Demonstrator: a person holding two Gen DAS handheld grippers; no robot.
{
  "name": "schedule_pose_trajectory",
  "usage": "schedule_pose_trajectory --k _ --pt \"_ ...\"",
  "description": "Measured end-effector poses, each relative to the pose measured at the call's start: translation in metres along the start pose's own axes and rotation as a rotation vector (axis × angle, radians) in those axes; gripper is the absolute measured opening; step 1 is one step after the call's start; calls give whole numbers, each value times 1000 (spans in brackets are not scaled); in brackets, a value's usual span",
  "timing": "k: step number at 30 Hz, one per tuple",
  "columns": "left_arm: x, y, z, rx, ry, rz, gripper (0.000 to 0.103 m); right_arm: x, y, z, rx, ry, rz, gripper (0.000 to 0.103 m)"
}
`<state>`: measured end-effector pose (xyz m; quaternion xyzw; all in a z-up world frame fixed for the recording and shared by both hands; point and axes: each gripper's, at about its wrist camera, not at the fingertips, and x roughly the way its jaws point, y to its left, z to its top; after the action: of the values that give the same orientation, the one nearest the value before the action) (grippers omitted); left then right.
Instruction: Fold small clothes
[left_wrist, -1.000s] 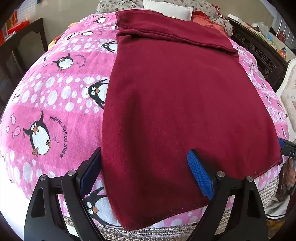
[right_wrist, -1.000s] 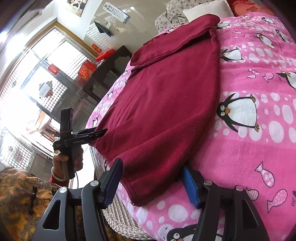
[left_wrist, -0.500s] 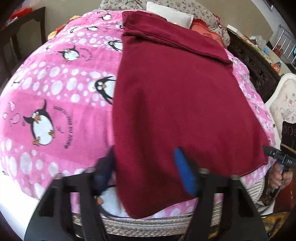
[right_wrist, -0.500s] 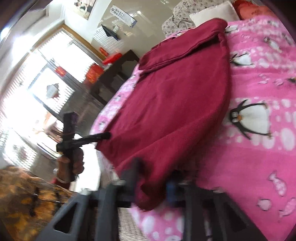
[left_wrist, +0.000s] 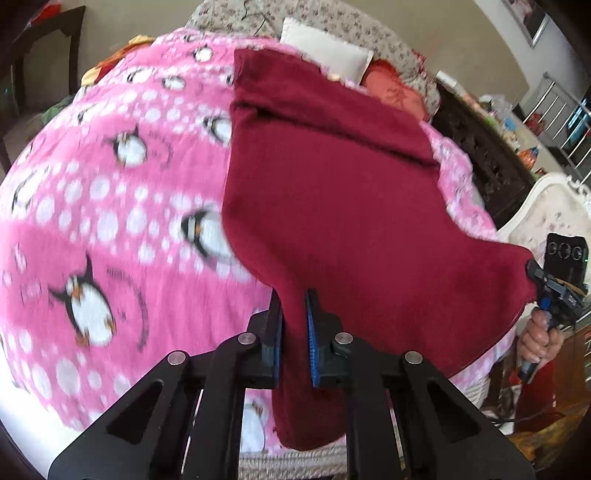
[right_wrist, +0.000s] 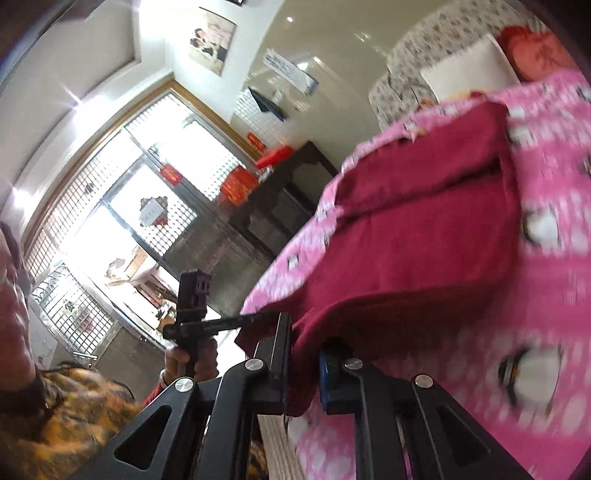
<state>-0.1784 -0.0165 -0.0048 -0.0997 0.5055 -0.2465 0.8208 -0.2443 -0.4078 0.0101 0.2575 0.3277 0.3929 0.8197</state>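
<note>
Left wrist: both tongs, left tongs and right tongs, pinch fuzzy maroon fleece garment corners.

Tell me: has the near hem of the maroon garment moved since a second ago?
Yes. The maroon garment hem, then flat on the penguin blanket, now hangs lifted off it, pinched by the left gripper and right gripper.

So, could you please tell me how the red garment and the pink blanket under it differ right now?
The red garment is plain dark red; the pink blanket carries penguins and white dots. The garment's near edge is lifted, pinched by the left tool and right tool; the blanket lies flat, ungripped, and is far larger. Both look like soft fleece.
</note>
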Motion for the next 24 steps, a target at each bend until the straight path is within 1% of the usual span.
schedule_pose_trajectory --k 2,3,5,6,9,12,14,15,17,20,22,24 --pt "-3 0 19 8 -26 -5 10 1 -2 16 -10 -31 -6 10" --pt "-4 -1 29 16 -40 -2 10 3 -3 30 -18 -52 -12 10" --pt "-8 -4 59 48 -90 21 10 6 -7 52 -31 -78 -24 10" --pt "-8 -5 69 56 -105 24 10 8 -10 66 -35 -95 -28 10" --pt "-5 -5 124 65 -169 17 7 17 -27 110 -35 -142 -48 10" --pt "14 0 175 53 -189 14 7 33 -53 150 1 -169 -96 9" --pt "28 1 197 42 -187 34 7 46 -73 173 16 -179 -152 9" --pt "29 1 201 32 -188 17 7 51 -86 183 36 -181 -174 9" --pt "29 2 203 14 -184 -54 7 64 -109 198 75 -174 -217 9" --pt "29 -7 189 58 -160 -36 7 82 -139 210 109 -148 -258 9" --pt "33 -13 170 83 -99 -20 7 94 -155 217 119 -128 -281 9" --pt "42 -15 147 67 -13 -48 7 106 -168 218 139 -108 -298 9"
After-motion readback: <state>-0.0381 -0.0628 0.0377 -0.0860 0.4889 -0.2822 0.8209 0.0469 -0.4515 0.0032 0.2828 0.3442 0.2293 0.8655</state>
